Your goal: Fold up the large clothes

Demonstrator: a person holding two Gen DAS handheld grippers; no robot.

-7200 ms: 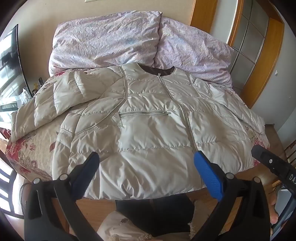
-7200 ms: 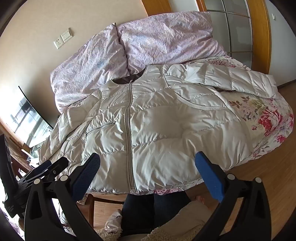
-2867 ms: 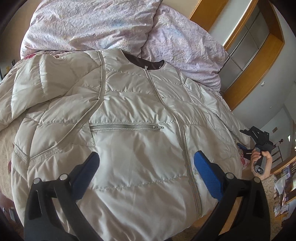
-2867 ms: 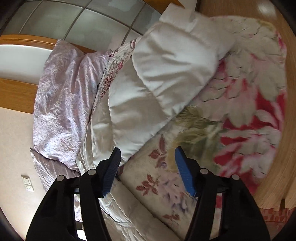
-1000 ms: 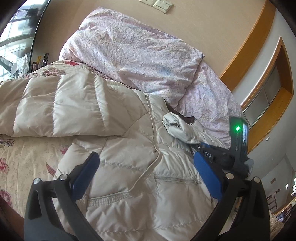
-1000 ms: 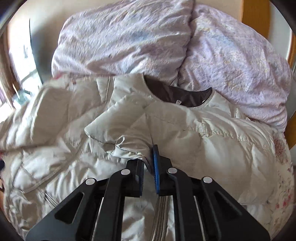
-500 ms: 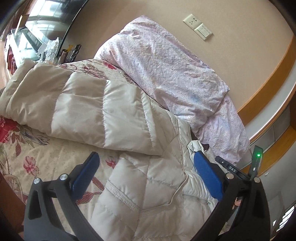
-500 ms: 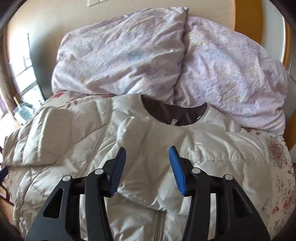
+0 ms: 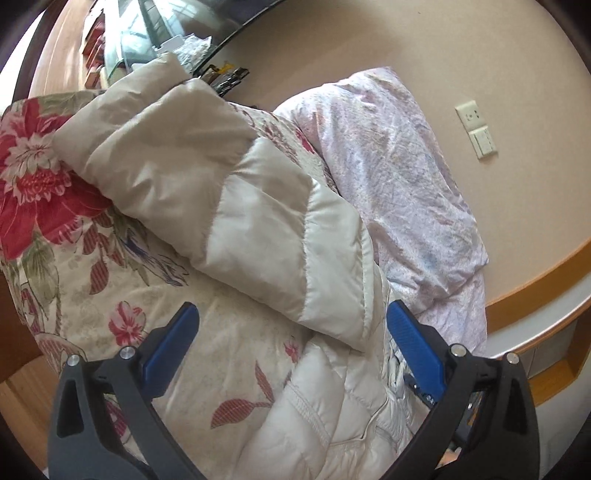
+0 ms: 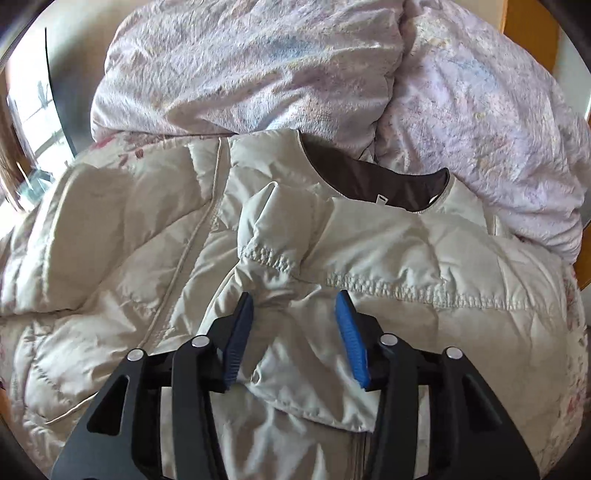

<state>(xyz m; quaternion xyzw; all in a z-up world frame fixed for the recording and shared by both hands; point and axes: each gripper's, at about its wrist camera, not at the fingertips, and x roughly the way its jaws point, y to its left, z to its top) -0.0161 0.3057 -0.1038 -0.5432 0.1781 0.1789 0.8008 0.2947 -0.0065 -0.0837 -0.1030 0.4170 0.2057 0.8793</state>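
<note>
A cream quilted puffer jacket (image 10: 122, 236) lies front-up on a floral bedspread (image 9: 85, 266). Its right sleeve (image 10: 406, 258) is folded across the chest, with the cuff (image 10: 269, 254) below the brown-lined collar (image 10: 369, 177). My right gripper (image 10: 295, 328) hovers just over that sleeve with its jaws opening. The fabric lies under and between the blue pads, which do not press on it. In the left wrist view the other sleeve (image 9: 221, 192) stretches out over the bedspread. My left gripper (image 9: 293, 332) stands wide open just short of the sleeve's shoulder end, holding nothing.
Two lilac pillows (image 10: 258, 66) are heaped against the wall behind the collar. A wall socket (image 9: 476, 129) sits above them. A dark glass screen (image 9: 166, 22) and small clutter stand beyond the sleeve's far end. The bed's edge drops off at the left (image 9: 14, 332).
My right gripper has let go of the cuff and its jaws have spread, leaving the sleeve folded over the chest. My left gripper has swung left and rolled toward the outstretched sleeve.
</note>
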